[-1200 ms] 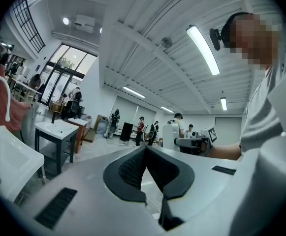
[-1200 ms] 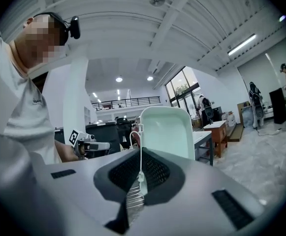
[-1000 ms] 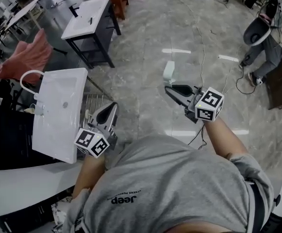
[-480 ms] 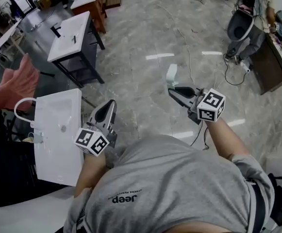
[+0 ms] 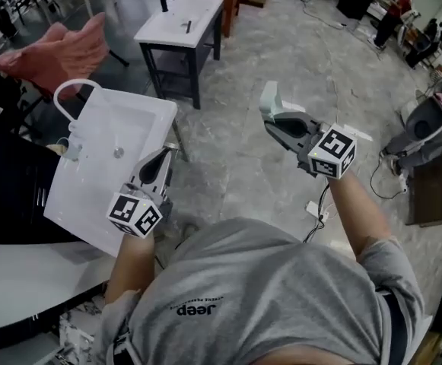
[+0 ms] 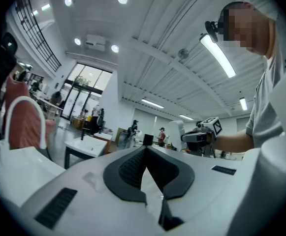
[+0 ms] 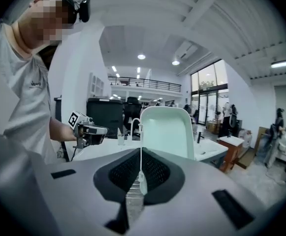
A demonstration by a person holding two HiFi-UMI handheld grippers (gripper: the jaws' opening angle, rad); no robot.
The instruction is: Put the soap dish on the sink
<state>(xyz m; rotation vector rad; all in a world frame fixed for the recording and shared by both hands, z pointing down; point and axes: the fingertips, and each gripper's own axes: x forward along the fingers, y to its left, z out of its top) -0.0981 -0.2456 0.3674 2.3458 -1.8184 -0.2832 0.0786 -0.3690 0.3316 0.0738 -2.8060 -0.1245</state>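
The soap dish (image 5: 271, 100), pale green-white, stands on edge in my right gripper (image 5: 275, 119), which is shut on its rim. In the right gripper view the soap dish (image 7: 168, 131) rises just past the closed jaws of the right gripper (image 7: 141, 154). The white sink (image 5: 91, 192) with a looped white faucet (image 5: 67, 96) lies at the left. My left gripper (image 5: 167, 152) hovers by the sink's right edge, shut with nothing in it; in its own view the left gripper (image 6: 145, 149) has its pads meeting at the tip.
A second white sink (image 5: 181, 17) on a dark stand is at the back. Pink cloth (image 5: 57, 52) hangs behind the near sink. A cable and a white plug block (image 5: 316, 207) lie on the grey floor. People stand at the far right.
Both grippers have swung left toward the near sink. The right one still carries the soap dish, now higher in the picture. The left gripper now sits at the sink's right edge.
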